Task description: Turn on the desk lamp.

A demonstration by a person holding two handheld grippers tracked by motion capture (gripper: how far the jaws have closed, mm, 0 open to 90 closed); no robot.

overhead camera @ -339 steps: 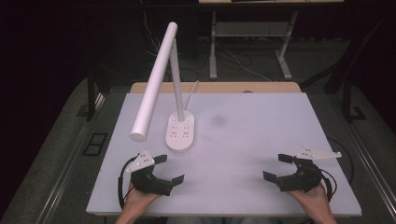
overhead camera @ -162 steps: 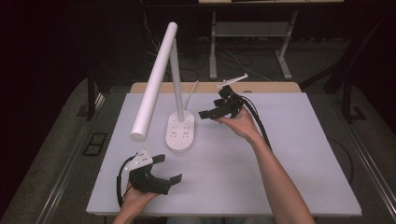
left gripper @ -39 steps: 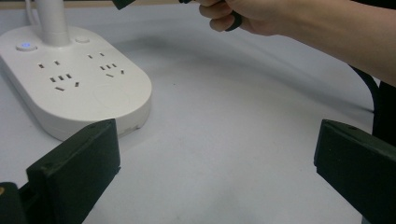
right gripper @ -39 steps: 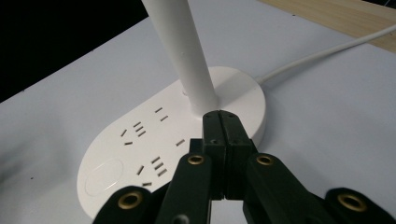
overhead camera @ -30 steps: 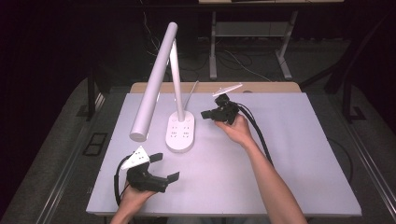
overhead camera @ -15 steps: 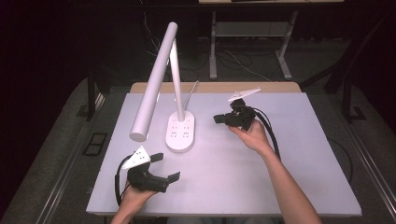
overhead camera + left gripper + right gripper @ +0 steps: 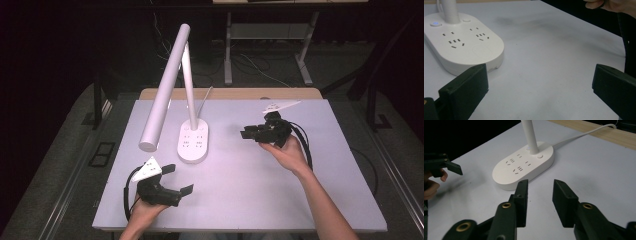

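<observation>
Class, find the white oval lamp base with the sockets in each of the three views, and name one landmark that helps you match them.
High view: lamp base, centre-left on the table.
Left gripper view: upper left.
Right gripper view: upper centre.
Shared landmark: the white lamp post rising from its far end.

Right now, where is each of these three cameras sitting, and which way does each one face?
High view: fixed above the person's side, facing forward and down on the table, desk lamp, both forearms, left tongs and right tongs.
Left gripper view: rides the left tongs, low over the table, facing the lamp's base; its wide-apart jaws show.
Right gripper view: rides the right tongs, facing the base from the opposite side; its jaws and the left tongs show.
All three share the lamp's base.
</observation>
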